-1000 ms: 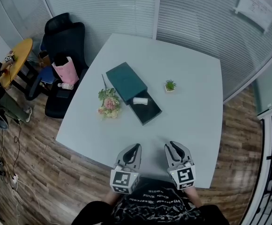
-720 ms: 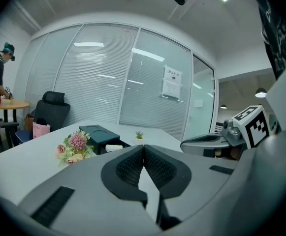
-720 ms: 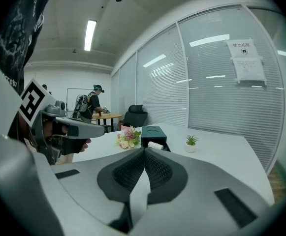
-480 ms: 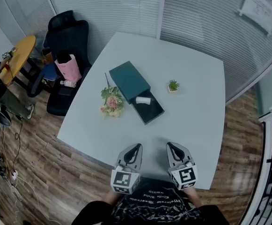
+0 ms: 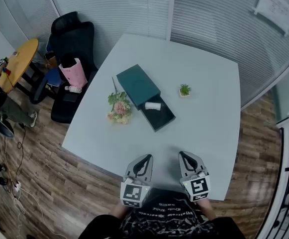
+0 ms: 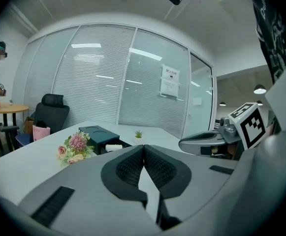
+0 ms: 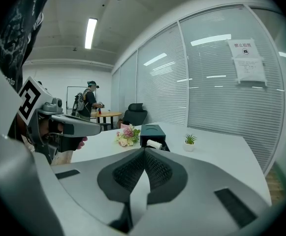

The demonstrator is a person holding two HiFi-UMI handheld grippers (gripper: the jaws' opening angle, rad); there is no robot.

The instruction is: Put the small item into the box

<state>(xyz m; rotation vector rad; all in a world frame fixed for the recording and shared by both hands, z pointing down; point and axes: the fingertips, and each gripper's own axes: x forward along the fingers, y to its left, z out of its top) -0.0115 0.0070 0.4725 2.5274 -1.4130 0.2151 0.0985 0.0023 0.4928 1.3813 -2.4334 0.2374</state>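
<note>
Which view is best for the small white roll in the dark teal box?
Head view: it looks down on the small white roll lying in the open tray of the dark teal box. The left gripper view shows the roll side-on, low and tiny; the right gripper view shows it likewise.

The box (image 5: 137, 85) is a dark teal oblong lying flat and skewed, well ahead of the fingertips of the left gripper (image 5: 146, 157) and ahead and to the left of those of the right gripper (image 5: 184, 155). Its covered end lies farther from the fingers. The nearer end is an open dark tray, possibly a drawer drawn out. The item (image 5: 152, 105), a small white roll on its side, lies in that tray against the cover's edge, well apart from both pairs of fingers.
</note>
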